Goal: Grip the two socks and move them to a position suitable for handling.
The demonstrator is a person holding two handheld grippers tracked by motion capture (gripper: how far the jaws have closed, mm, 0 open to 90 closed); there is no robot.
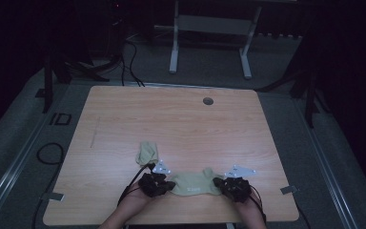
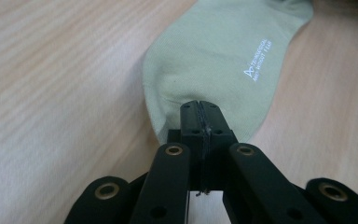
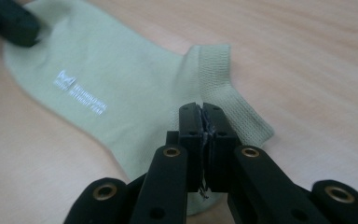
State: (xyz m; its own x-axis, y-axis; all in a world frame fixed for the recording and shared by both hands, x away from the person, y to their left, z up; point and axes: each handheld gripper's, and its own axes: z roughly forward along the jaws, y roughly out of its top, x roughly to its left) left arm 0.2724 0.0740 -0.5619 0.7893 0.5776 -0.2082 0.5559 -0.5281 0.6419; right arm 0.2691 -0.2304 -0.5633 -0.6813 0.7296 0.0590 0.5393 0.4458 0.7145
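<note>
A pale green sock [image 1: 195, 183] is laid flat near the table's [image 1: 181, 119] near edge, pinched at its left end by the closed left gripper [image 2: 199, 109] and at its cuffed right end by the closed right gripper [image 3: 200, 113]. A second, bunched sock [image 1: 147, 151] is seen farther back, left of centre, apart from the first.

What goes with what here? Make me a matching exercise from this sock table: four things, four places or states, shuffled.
Things:
1. flat pale green fabric sock with white print
2. crumpled pale green fabric sock
3. round grey grommet
4. left claw

Places or states:
A. near the far edge of the wooden table
B. shut on a toe end
C. spread out at the near edge
D. lying free, just beyond the left claw

Pairs: 1-C, 2-D, 3-A, 4-B
</note>
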